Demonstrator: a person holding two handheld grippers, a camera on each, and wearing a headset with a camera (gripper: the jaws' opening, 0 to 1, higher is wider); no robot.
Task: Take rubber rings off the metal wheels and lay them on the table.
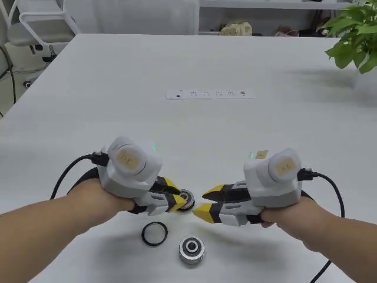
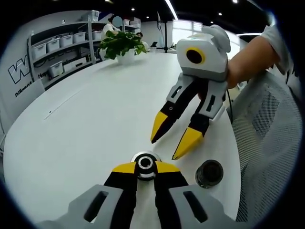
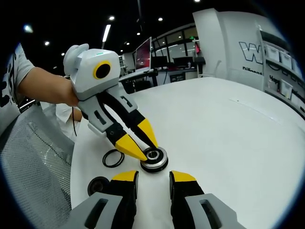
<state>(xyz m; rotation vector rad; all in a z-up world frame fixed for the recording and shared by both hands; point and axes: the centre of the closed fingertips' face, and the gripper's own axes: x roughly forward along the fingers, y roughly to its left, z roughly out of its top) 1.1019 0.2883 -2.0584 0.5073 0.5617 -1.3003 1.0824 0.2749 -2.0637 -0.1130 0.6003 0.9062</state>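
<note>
My left gripper [image 1: 179,200] is shut on a small metal wheel [image 1: 187,199] with a dark rubber band round its rim, low over the white table [image 1: 194,130]. The left gripper view shows that wheel [image 2: 144,163] pinched between the yellow tips. My right gripper [image 1: 203,204] stands open just right of it, jaws pointing at the wheel [image 3: 154,159] and a short way off. A loose black rubber ring [image 1: 154,233] lies flat in front of the left gripper. A second metal wheel [image 1: 192,248] lies beside the ring.
A row of flush power sockets [image 1: 211,94] sits mid-table, far from the work. A green plant [image 1: 356,38] stands at the far right and a white chair [image 1: 35,23] at the far left. The table's near edge is close behind the second wheel.
</note>
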